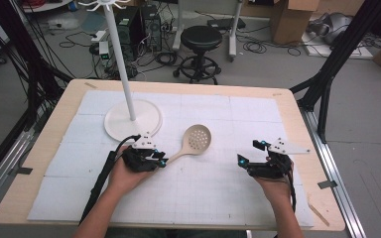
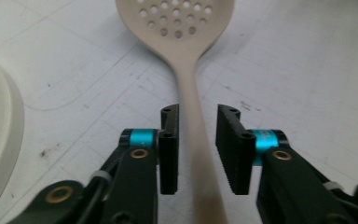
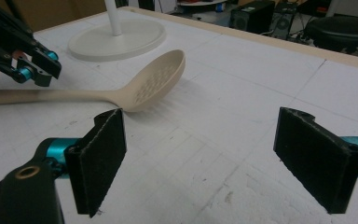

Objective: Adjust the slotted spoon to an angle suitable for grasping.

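A slotted spoon (image 1: pixel 194 141) lies mid-table on a scuffed white foam mat (image 1: pixel 228 198), its handle's end hidden between the parted, non-pressing jaws of the left gripper (image 2: pixel 196 149). The right gripper (image 3: pixel 221 158) hovers wide open, empty. A stool (image 1: pixel 201 49) and cables crowd the far floor.

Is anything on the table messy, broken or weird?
Nothing looks broken or spilled. The beige slotted spoon lies flat beside the white stand's round base, its handle between the left claw's open jaws. The white table cover has some small dark scuffs.
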A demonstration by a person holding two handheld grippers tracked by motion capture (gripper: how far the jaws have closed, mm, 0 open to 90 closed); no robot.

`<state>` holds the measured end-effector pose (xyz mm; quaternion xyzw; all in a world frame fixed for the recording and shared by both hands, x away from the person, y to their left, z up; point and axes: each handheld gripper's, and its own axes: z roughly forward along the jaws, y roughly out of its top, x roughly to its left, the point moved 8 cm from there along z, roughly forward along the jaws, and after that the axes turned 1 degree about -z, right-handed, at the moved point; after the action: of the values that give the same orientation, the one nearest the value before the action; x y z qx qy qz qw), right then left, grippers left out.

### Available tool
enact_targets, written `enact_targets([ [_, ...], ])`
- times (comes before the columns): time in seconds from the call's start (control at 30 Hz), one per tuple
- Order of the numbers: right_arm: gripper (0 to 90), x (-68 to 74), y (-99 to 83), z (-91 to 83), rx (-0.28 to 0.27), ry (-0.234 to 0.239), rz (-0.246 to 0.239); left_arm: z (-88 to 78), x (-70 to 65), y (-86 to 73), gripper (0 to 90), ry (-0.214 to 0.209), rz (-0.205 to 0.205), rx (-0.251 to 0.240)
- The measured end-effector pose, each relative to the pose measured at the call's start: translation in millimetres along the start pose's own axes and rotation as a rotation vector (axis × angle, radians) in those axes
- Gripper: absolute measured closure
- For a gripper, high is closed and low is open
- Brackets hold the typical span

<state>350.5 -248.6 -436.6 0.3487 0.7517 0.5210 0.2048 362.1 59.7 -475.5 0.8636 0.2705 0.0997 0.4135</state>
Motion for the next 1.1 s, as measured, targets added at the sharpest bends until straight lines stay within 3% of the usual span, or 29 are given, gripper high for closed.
enact_targets([
  [0.2,15.7,-0.6,-0.7,0.2,0.002,0.002,0.0,7.2,1.9,-2.2,65.9,-0.011,-0.015,0.033],
  [0.3,15.7,0.3,-0.9,1.1,0.007,0.003,-0.002,14.4,-1.9,-2.4,69.9,-0.019,0.022,0.079],
  [0.37,15.7,0.4,-0.9,1.1,0.007,0.001,-0.004,23.7,-4.7,-5.1,70.4,-0.021,0.06,0.143],
  [0.57,15.8,-0.4,0.6,-0.3,-0.006,-0.001,-0.008,30.9,-5.7,2.6,74.4,-0.041,0.072,0.161],
  [0.9,15.8,-1.8,1.6,-2.7,-0.013,-0.003,-0.002,59.8,-33.6,26.8,77.5,-0.118,0.206,0.2],
  [1.0,15.7,-3.6,1.8,-4.8,-0.017,-0.01,0.005,70.3,-45.8,34.0,77.4,-0.165,0.224,0.188],
  [1.1,15.7,-4.6,1.7,-5.7,-0.02,-0.014,0.01,75.2,-52.2,37.4,77.3,-0.177,0.234,0.181],
])
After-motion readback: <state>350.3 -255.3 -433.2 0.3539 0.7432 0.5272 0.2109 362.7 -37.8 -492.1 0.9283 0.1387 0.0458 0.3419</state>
